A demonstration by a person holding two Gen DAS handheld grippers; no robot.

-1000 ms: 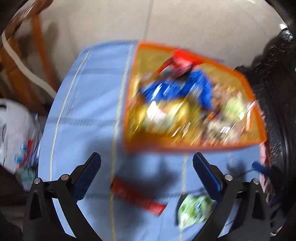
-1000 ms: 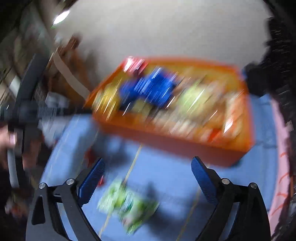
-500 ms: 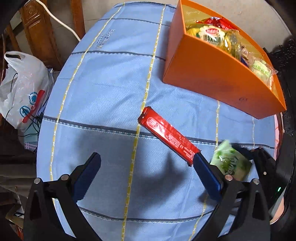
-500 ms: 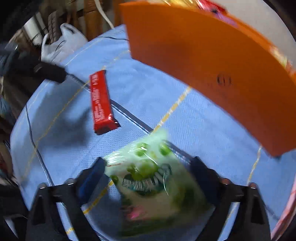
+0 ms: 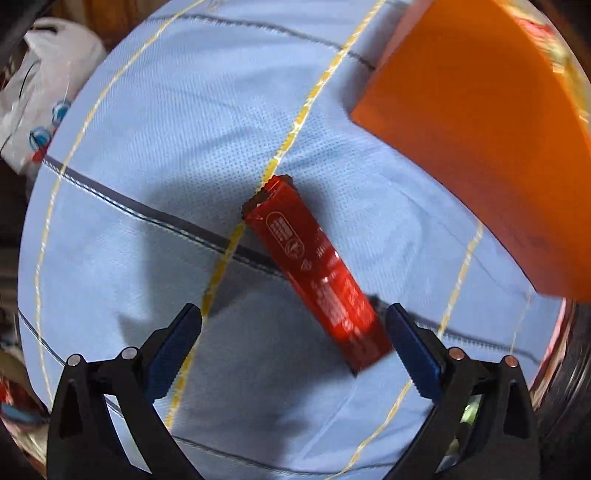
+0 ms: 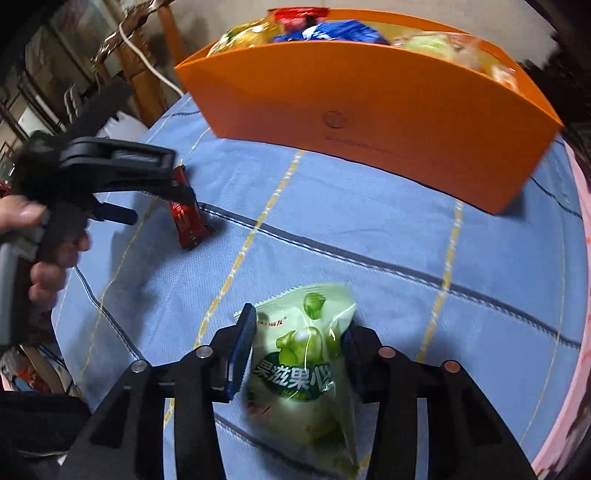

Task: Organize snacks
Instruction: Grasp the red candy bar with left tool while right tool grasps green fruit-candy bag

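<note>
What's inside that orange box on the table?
Snack packets poke above the orange box rim: a blue wrapper, a red one, yellowish and pale green bags. Its tall front wall hides everything deeper down.

Black jaws (blue pads [image 5: 412, 350], silver rivets).

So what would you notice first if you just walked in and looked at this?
Probably the big orange box at the back of the blue tablecloth, stuffed with bright snack packets. Next, the green candy bag squeezed in the right gripper up close. Then the red bar lying slanted on the cloth, its near end between the open fingers of the left gripper.
</note>
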